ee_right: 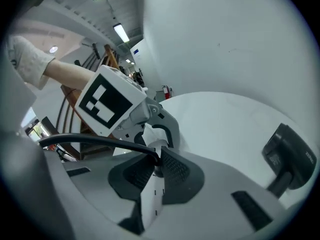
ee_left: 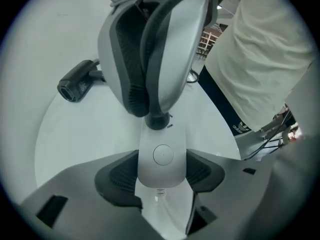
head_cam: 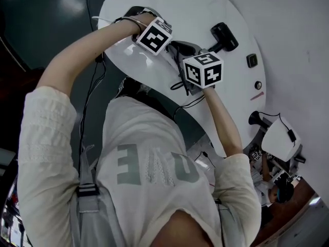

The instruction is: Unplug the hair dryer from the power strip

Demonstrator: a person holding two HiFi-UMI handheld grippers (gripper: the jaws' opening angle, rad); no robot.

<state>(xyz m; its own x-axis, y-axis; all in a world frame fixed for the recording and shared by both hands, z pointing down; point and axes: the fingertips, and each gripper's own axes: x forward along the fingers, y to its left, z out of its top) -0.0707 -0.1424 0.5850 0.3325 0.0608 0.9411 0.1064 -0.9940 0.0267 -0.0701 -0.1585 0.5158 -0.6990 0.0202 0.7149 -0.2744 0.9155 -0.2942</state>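
A white power strip [ee_left: 161,156] lies on the round white table [head_cam: 231,86]. My left gripper [ee_left: 161,173] is shut on its near end, pads pressed against both sides. A black plug [ee_left: 156,120] stands in the strip, and my right gripper [ee_right: 156,170] is shut on it from above. The plug's black cord [ee_right: 95,141] runs off to the left in the right gripper view. The black hair dryer [head_cam: 223,36] lies on the table beyond the grippers, also seen as the hair dryer [ee_left: 77,86] at left. Both marker cubes sit close together in the head view.
A white wall curves behind the table with a dark switch [head_cam: 251,60] on it. The person's torso [ee_left: 260,59] stands close at the table's edge. A white device on a stand [head_cam: 280,134] sits beyond the table at lower right.
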